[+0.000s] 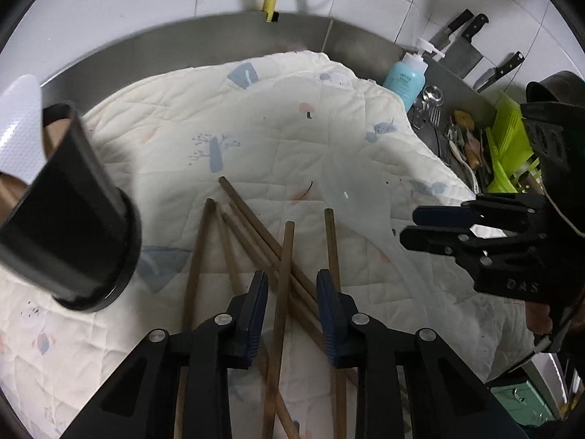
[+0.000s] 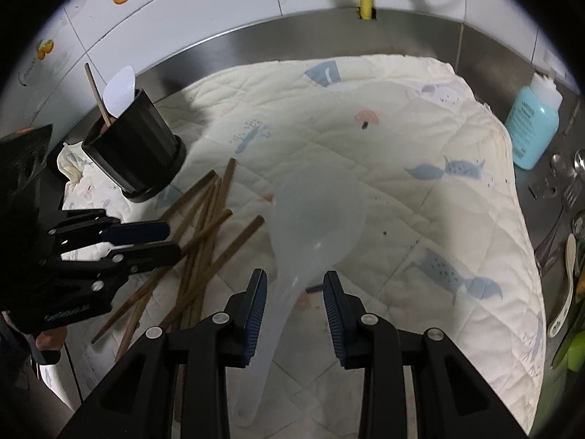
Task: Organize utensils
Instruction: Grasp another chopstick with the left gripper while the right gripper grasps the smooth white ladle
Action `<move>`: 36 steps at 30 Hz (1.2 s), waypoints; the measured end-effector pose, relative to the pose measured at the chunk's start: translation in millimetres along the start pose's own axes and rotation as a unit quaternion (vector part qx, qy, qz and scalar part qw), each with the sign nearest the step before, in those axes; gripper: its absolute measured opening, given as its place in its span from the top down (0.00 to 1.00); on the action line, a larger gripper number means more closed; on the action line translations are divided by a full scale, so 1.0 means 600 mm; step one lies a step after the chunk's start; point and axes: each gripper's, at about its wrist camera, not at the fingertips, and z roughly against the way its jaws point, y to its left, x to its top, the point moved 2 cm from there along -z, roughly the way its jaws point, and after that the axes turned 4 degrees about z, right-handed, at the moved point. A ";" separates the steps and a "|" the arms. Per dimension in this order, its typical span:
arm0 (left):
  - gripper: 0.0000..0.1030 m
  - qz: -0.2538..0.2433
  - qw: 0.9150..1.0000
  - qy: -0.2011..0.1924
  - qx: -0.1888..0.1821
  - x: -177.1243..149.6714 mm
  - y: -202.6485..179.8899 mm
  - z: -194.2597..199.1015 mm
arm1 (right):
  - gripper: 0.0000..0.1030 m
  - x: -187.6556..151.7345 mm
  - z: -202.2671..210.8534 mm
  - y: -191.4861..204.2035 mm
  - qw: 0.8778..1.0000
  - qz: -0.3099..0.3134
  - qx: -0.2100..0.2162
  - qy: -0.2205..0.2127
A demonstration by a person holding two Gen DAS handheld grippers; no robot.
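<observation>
Jaws, left: the left gripper (image 1: pixel 292 307) has its two blue-padded fingers spread apart, holding nothing; one brown chopstick runs up through the gap between them without being pinched.
Jaws, right: the right gripper (image 2: pixel 294 309) is also spread wide and grips nothing; the handle of a translucent white ladle (image 2: pixel 310 226) passes between its fingers, close to the left pad.
Chopsticks: a loose, crossed pile of brown wooden chopsticks (image 1: pixel 256 241) lies flat on the cloth, directly under and ahead of the left gripper.
Ladle: lying flat on the cloth, bowl pointing away from the right gripper, handle pointing back toward it, just to the right of the chopstick pile.
Holder: a black cylindrical utensil holder (image 2: pixel 135 150) stands on the cloth to the left of the chopsticks, near the steel back wall; a white perforated rice paddle (image 2: pixel 119 91) and a single brown stick stand upright inside it.
Surface: a cream quilted cloth (image 2: pixel 420 219) printed with pale blue fish and a pink mushroom covers a steel counter.
Right of the cloth: a turquoise pump bottle (image 1: pixel 406 77) stands at the cloth's edge, with metal forks and spoons (image 1: pixel 433 109) lying beside it and a lime-green rack (image 1: pixel 510 146) further right.
Wall: white tiles, with dark-handled knives (image 1: pixel 464 42) hanging at the upper right.
</observation>
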 end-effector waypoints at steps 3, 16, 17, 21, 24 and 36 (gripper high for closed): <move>0.73 -0.005 1.000 0.007 0.003 0.006 0.000 -0.015 | 0.66 -0.001 0.000 -0.003 1.000 -0.006 0.001 -0.001; 0.91 -0.019 0.999 0.022 0.017 0.010 -0.001 -0.046 | 0.45 0.001 -0.008 -0.011 1.000 -0.021 -0.013 0.005; 0.93 -0.017 0.999 0.022 0.016 0.010 0.000 -0.045 | 0.45 0.001 -0.010 -0.011 1.000 -0.021 -0.013 0.006; 0.93 -0.012 1.000 0.016 0.021 0.009 0.000 -0.044 | 0.45 0.005 -0.022 -0.008 1.000 -0.019 -0.019 0.014; 0.93 -0.004 1.000 0.013 0.020 0.010 0.001 -0.040 | 0.45 0.011 -0.034 -0.004 0.999 -0.014 -0.024 0.020; 0.93 0.013 0.999 -0.029 0.006 0.019 0.007 0.017 | 0.41 0.026 -0.075 -0.002 0.998 -0.001 -0.050 0.049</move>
